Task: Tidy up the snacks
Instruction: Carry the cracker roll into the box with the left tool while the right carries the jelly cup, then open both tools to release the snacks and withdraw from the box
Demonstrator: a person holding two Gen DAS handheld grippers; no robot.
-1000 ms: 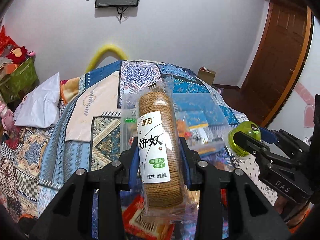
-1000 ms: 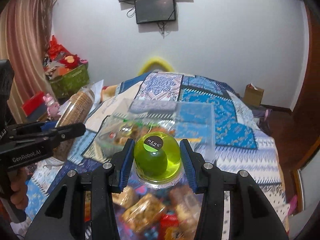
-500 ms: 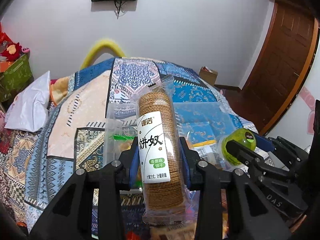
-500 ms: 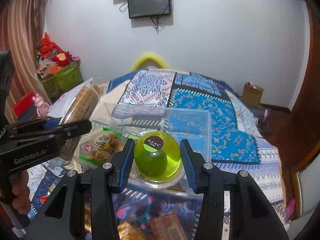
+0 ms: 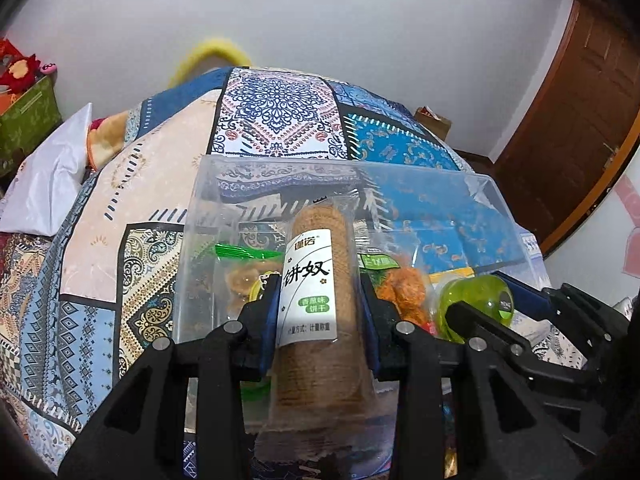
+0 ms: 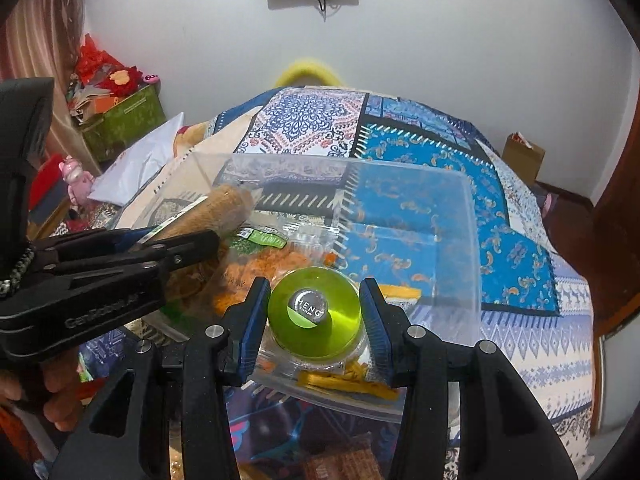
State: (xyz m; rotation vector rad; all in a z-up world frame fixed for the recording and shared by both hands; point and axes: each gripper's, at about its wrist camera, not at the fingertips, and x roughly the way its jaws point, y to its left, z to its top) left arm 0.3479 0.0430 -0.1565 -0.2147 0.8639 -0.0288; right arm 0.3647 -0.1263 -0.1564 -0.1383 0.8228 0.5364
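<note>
My left gripper (image 5: 318, 312) is shut on a long clear-wrapped roll of brown biscuits (image 5: 316, 280) with a white and green label, held over the near edge of a clear plastic bin (image 5: 492, 216). My right gripper (image 6: 314, 316) is shut on a green jelly cup (image 6: 316, 314), held over the same clear plastic bin (image 6: 468, 240). The jelly cup (image 5: 480, 304) and right gripper show at the right of the left wrist view. The left gripper (image 6: 188, 248) with the biscuit roll (image 6: 224, 208) shows at the left of the right wrist view. Bagged orange snacks (image 6: 276, 264) lie in the bin.
The bin rests on a patchwork quilt (image 5: 276, 116) covering a bed. Loose snack packets (image 6: 340, 460) lie in front of the bin. A white pillow (image 5: 52, 176), a green box (image 6: 124, 124), a cardboard box (image 6: 522, 156) and a wooden door (image 5: 576, 120) surround the bed.
Both grippers have moved forward and down with their snacks, from above the loose packets to over the bin. The bin now fills the middle of both views.
</note>
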